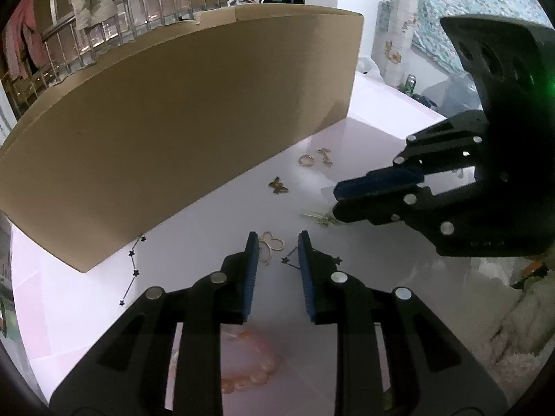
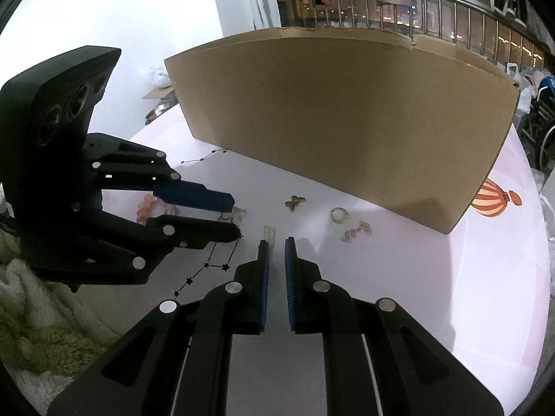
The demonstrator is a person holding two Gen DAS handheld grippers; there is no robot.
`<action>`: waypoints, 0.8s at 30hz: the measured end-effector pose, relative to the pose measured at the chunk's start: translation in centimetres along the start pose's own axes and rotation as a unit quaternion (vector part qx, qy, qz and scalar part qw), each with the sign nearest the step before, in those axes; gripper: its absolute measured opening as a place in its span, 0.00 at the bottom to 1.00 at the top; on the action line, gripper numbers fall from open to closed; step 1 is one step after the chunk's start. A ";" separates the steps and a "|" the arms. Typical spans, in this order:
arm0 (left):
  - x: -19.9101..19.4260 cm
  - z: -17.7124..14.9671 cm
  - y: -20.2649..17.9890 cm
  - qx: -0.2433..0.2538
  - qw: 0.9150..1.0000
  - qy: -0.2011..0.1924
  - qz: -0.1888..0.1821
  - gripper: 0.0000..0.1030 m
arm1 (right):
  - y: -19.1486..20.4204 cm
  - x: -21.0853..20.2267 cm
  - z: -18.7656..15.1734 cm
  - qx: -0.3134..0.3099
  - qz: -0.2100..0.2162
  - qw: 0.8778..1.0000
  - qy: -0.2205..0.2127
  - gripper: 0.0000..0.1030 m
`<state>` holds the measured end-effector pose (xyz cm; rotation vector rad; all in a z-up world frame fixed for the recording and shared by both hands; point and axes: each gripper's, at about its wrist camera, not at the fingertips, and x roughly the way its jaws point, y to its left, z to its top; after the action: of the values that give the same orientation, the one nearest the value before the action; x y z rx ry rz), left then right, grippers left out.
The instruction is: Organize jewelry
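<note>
One cardboard box behind scattered jewelry, pink table

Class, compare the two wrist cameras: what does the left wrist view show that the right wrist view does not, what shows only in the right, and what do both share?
Only the left wrist view shows the bedding behind the table and the can.

Only the right wrist view shows the hot-air balloon print on the table.

Both show the cardboard box, the butterfly charm, the ring, the comb-shaped piece, the pink bead bracelet, and both grippers, the left gripper and the right gripper, each open over the table.
</note>
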<state>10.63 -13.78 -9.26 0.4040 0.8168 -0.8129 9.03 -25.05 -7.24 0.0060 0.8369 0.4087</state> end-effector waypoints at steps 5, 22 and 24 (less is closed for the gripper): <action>-0.2 0.0 0.1 0.002 1.000 -0.006 0.005 0.29 | -0.2 0.0 0.0 0.001 0.002 1.000 0.001 0.09; 0.1 -0.2 0.4 0.015 1.000 -0.013 -0.014 0.14 | -0.2 0.2 0.2 0.005 -0.001 1.000 -0.003 0.09; 0.0 -0.3 0.3 0.014 1.000 -0.014 -0.016 0.14 | -0.1 0.2 0.2 0.004 -0.002 1.000 -0.004 0.09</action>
<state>10.70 -13.47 -9.47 0.4047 0.7879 -0.8588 9.29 -25.06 -7.29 0.0139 0.8314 0.4005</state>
